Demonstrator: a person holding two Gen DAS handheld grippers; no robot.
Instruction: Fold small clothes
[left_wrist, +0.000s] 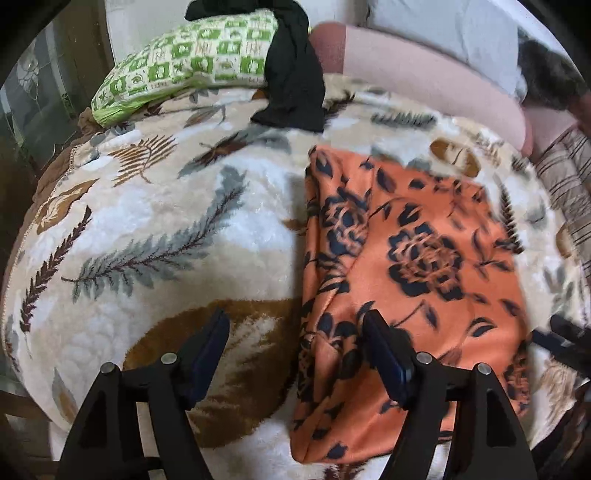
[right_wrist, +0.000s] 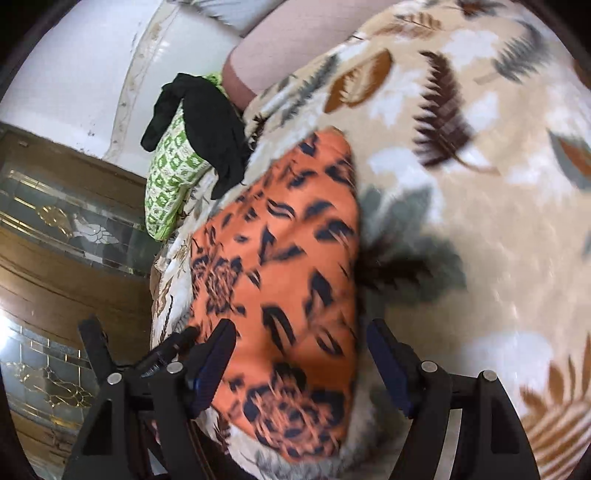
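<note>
On the left wrist view, the orange flowered cloth (left_wrist: 417, 266) was seen lying folded on the leafy blanket (left_wrist: 147, 229). Its right edge was blurred, and its near end was partly hidden by one finger. The left gripper (left_wrist: 295, 354) was spread wide, with nothing pinched. Far back, a green checked pillow (left_wrist: 184, 70) was draped with a black cloth (left_wrist: 295, 81).

On the right wrist view, everything was smeared. The right gripper (right_wrist: 301, 365) was spread wide over the orange cloth's near part, and nothing was squeezed. No boxes or baskets were seen.
</note>
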